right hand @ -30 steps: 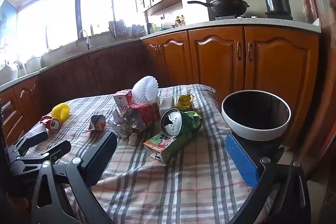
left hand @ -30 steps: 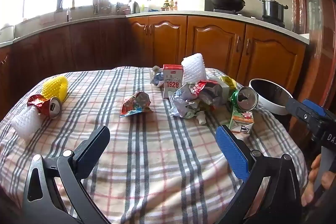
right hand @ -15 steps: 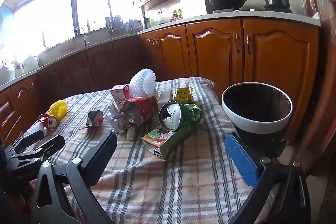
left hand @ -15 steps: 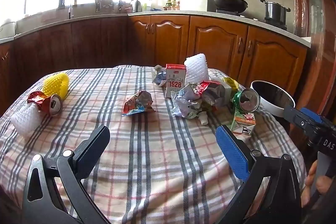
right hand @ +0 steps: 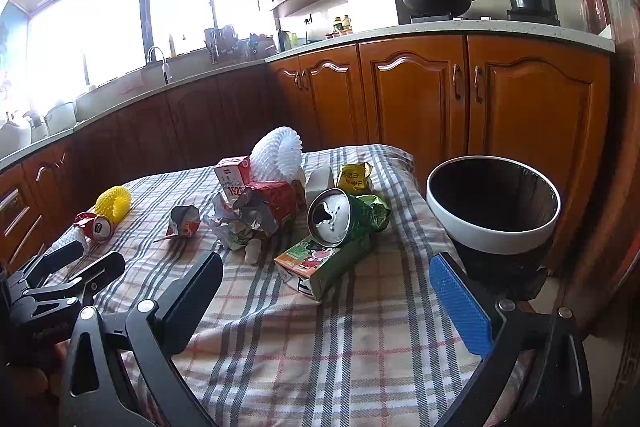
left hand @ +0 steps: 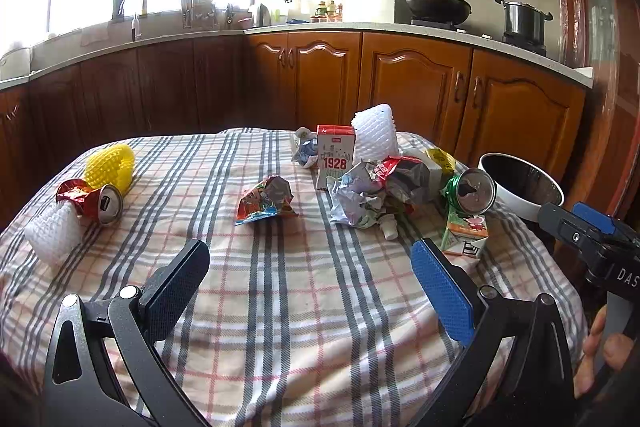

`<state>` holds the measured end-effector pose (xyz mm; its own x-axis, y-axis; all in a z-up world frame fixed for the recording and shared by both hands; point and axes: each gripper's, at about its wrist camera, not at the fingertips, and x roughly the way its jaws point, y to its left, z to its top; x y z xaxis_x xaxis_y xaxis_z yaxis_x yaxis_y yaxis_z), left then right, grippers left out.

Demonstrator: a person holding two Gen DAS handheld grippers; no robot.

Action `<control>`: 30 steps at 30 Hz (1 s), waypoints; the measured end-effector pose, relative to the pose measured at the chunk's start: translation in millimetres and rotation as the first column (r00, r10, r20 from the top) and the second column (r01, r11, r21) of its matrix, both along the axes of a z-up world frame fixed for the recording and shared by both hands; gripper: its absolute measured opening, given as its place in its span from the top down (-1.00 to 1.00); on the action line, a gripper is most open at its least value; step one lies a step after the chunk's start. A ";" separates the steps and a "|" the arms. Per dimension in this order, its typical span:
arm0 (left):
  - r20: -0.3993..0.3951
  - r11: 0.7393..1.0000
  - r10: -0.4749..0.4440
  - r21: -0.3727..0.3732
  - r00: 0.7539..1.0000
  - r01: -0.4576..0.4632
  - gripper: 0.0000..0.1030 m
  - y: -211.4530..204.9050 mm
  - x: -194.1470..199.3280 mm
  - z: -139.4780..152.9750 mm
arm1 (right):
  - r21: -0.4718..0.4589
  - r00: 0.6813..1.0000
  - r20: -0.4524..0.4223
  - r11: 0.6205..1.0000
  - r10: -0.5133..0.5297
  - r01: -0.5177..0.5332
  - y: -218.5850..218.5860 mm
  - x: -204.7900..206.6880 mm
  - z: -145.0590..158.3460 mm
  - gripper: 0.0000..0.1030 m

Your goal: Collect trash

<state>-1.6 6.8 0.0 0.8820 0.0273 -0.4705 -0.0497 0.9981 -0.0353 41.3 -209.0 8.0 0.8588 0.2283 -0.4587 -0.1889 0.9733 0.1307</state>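
Both grippers (left hand: 310, 277) (right hand: 326, 291) hover spread (nothing held) above littered tablecloth (left hand: 288, 311).

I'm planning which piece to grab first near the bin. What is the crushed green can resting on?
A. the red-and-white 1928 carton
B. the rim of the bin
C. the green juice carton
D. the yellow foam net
C: the crushed green can lies on top of the green juice carton, which lies on the checked tablecloth beside the bin, apart from its rim.
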 end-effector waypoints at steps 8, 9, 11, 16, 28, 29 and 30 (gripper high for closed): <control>-0.007 1.000 -0.001 -0.008 1.000 0.001 -1.00 2.3 1.9 -0.8 | 0.004 1.000 0.001 1.000 0.002 -0.002 -0.7 -0.5 1.1 -1.00; -0.007 1.000 -0.001 -0.007 1.000 0.001 -1.00 2.2 2.0 -0.8 | 0.004 1.000 0.000 1.000 0.002 -0.002 -0.4 -0.5 1.3 -1.00; -0.008 1.000 -0.003 -0.005 1.000 0.003 -1.00 1.9 2.0 -0.8 | 0.005 1.000 0.000 1.000 0.003 -0.003 -0.4 -0.1 1.3 -1.00; -0.007 1.000 -0.004 -0.004 1.000 0.004 -1.00 0.5 2.5 -1.2 | 0.008 1.000 0.003 1.000 0.006 -0.006 0.1 -0.5 1.7 -1.00; -0.016 1.000 -0.008 -0.001 1.000 0.008 -1.00 -0.8 5.7 -3.9 | 0.011 1.000 -0.001 1.000 0.007 -0.007 0.2 -0.1 1.5 -1.00; -0.017 1.000 -0.009 -0.001 1.000 0.009 -1.00 -0.9 6.2 -4.2 | 0.012 1.000 -0.002 1.000 0.007 -0.007 0.6 0.1 1.6 -1.00; -0.018 1.000 -0.009 -0.002 1.000 0.009 -1.00 -0.9 6.7 -4.5 | 0.013 1.000 -0.002 1.000 0.006 -0.006 0.9 0.7 1.0 -1.00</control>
<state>5.2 5.9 -4.5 0.8734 0.0185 -0.4866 -0.0413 0.9985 -0.0360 42.0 -208.1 9.0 0.8563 0.2393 -0.4577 -0.1946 0.9704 0.1433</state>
